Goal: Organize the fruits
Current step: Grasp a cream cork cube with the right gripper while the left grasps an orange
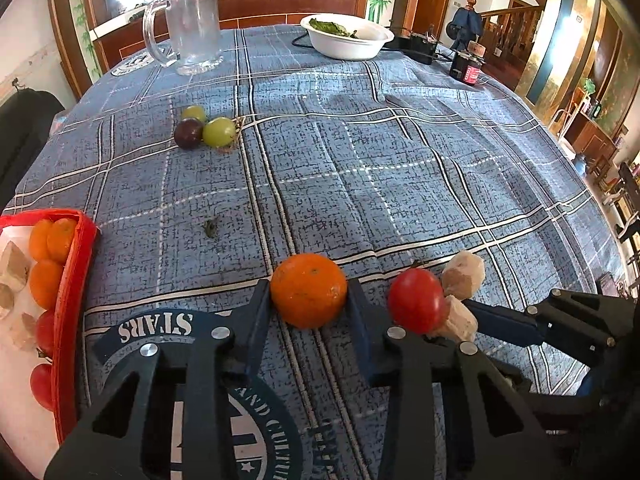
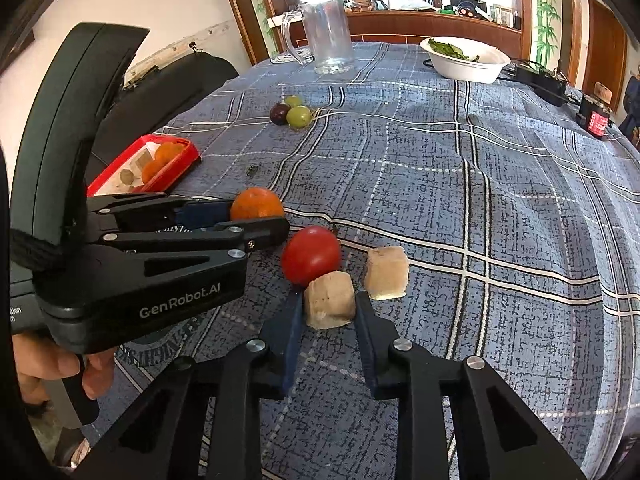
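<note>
On my far left the red tray (image 1: pixel 76 280) already holds part of the job: several oranges along its near wall, a couple of red tomatoes, and some pale cubes. Farther back on the blue checked tablecloth (image 1: pixel 400 184), three grapes (image 1: pixel 204 130), one purple and two green, lie in a cluster, untouched. In the middle, my left gripper (image 1: pixel 309 300) has its fingers on either side of an orange (image 1: pixel 308 290), touching it, so I judge it gripped but resting on the cloth. Just right of that sits a red tomato (image 2: pixel 311 254), loose. My right gripper (image 2: pixel 329 312) brackets a pale cube (image 2: pixel 329 299); contact looks likely, though I cannot tell whether it is actually clamped. A second cube (image 2: pixel 387 274) waits just beside it. I reckon I am about halfway, with six pieces left
</note>
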A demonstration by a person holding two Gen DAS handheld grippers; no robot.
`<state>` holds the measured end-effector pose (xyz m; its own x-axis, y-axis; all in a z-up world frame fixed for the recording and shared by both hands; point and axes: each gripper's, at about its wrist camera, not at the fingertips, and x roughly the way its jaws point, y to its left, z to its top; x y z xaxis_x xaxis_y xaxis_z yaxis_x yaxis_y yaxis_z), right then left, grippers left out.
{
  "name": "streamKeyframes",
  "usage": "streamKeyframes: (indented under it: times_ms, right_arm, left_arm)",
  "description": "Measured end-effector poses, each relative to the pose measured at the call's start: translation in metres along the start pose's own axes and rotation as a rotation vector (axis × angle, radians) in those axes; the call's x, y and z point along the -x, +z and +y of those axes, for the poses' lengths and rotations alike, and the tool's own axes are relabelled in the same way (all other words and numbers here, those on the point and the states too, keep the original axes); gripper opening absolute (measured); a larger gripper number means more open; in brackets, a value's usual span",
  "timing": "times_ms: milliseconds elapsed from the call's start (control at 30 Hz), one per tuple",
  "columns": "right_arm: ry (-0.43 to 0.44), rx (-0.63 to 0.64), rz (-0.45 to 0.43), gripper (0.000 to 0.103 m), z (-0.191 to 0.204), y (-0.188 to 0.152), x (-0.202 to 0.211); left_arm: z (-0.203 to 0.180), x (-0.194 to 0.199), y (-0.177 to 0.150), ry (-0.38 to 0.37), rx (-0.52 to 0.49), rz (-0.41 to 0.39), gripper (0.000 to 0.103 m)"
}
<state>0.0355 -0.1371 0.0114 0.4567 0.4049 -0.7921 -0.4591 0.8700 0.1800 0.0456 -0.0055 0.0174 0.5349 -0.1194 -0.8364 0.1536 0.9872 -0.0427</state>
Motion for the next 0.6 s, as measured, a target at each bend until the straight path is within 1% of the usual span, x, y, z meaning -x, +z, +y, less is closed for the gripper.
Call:
streamKeyframes:
  times_ms: [67,333,600]
  right_arm:
    - [0.014,-0.010,-0.001,0.027,-0.001,-0.001,0.001]
    - [0.022,-0.012,-0.026,0.026,0.002,-0.003,0.013]
    - [0.027,0.014,-0.045,0.026,0.019,0.001,0.020]
  left_arm:
    - [0.002,0.001,-0.002,-0.008,0.006,-0.002,0.034]
    - [0.012,0.015,-0.013,-0.019,0.032,-0.014,0.034]
    - [0.021,0.034,-0.028,0.016,0.030,-0.034,0.034]
